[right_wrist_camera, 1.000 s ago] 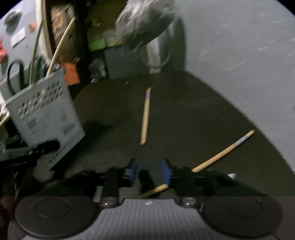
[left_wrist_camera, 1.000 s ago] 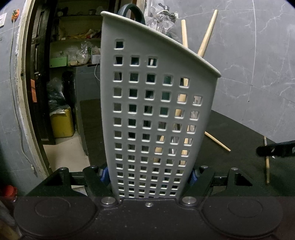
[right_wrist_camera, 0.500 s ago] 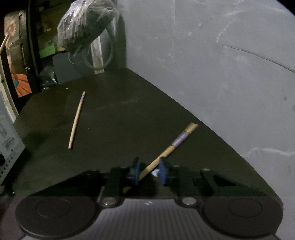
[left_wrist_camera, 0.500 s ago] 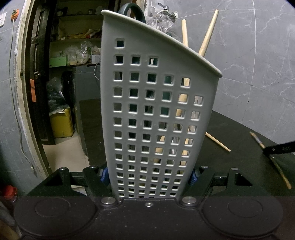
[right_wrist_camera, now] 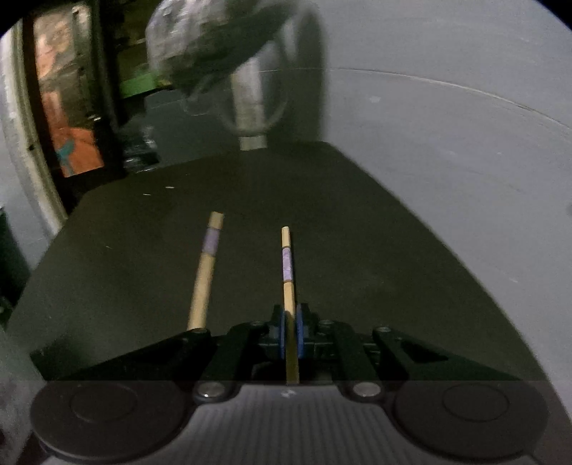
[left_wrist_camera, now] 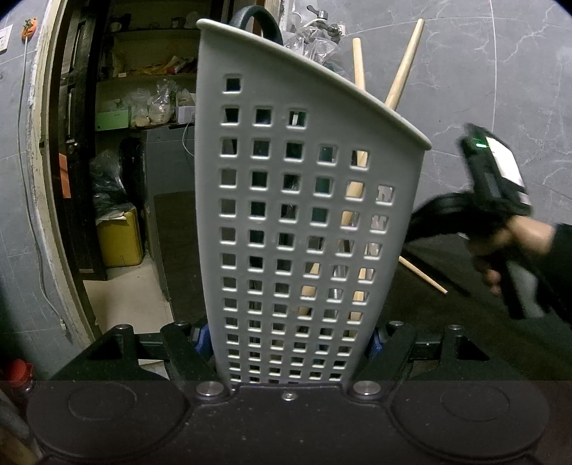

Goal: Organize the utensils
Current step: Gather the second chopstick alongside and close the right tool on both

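Observation:
A tall grey perforated utensil holder (left_wrist_camera: 304, 179) fills the left wrist view, and my left gripper (left_wrist_camera: 287, 339) is shut on its base. Wooden sticks (left_wrist_camera: 404, 68) and a dark handle (left_wrist_camera: 255, 16) stick out of its top. In the right wrist view, my right gripper (right_wrist_camera: 290, 322) has its jaws closing, with the blue pads against a purple-banded chopstick (right_wrist_camera: 286, 257) that points straight ahead. A second banded chopstick (right_wrist_camera: 205, 272) lies on the dark table (right_wrist_camera: 357, 232) just to its left. The person's hand (left_wrist_camera: 525, 236) holding the right gripper shows to the right of the holder.
Another chopstick (left_wrist_camera: 423, 277) lies on the table behind the holder. A grey marble wall (right_wrist_camera: 447, 143) borders the table on the right. A plastic bag (right_wrist_camera: 200, 46) hangs above the far end. To the left is a doorway with cluttered shelves and a yellow container (left_wrist_camera: 119, 236).
The right gripper swept across the table, and its jaws narrowed onto the banded chopstick, which now points forward. The right hand came into the left view. The holder stayed still.

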`<action>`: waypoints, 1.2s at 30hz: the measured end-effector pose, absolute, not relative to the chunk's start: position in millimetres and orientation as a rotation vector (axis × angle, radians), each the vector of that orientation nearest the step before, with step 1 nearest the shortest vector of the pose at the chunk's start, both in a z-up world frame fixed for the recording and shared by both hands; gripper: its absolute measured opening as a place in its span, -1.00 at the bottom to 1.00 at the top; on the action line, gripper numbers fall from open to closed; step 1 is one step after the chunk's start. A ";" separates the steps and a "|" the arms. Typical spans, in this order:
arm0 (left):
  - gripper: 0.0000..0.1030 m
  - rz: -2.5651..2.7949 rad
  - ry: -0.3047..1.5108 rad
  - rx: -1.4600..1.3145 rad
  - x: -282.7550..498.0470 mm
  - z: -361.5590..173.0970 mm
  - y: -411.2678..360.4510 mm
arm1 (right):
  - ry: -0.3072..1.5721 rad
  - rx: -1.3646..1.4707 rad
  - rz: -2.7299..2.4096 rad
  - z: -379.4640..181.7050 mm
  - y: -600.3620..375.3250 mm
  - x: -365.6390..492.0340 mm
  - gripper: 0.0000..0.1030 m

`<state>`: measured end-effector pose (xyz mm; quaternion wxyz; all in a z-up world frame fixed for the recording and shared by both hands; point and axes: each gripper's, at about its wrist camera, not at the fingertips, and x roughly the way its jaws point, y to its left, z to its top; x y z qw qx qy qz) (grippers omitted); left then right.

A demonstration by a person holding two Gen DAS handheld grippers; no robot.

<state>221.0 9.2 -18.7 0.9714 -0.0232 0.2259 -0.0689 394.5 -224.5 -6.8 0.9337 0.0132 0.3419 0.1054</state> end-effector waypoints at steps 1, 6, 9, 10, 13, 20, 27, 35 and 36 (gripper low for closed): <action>0.48 -0.139 0.456 -0.047 221.0 -18.7 9.0 | 0.695 0.008 0.222 -6.8 -216.8 401.1 -0.86; 0.48 -0.142 0.455 -0.050 221.2 -18.9 9.6 | 0.689 -0.015 0.267 -6.6 -191.3 419.5 -0.86; 0.48 -0.143 0.454 -0.052 221.5 -19.0 9.9 | 0.691 -0.022 0.277 -6.6 -187.3 421.3 -0.85; 0.48 -0.143 0.454 -0.051 221.4 -19.2 9.9 | 0.693 -0.015 0.281 -6.6 -189.1 420.5 -0.85; 0.48 -0.143 0.454 -0.050 221.5 -19.2 10.0 | 0.704 0.064 0.287 -6.5 -198.4 421.6 -0.78; 0.48 -0.142 0.455 -0.048 221.3 -19.6 9.8 | 0.714 0.197 0.322 -7.3 -208.9 425.4 0.17; 0.48 -0.140 0.457 -0.044 221.6 -19.3 8.8 | 0.716 0.023 0.323 -7.3 -184.8 420.4 0.31; 0.48 -0.139 0.459 -0.047 221.1 -18.9 8.1 | 0.731 -0.108 0.332 -5.7 -171.2 393.3 -0.70; 0.47 -0.139 0.459 -0.047 221.2 -18.9 7.8 | 0.734 -0.116 0.339 -5.1 -172.6 387.3 -0.70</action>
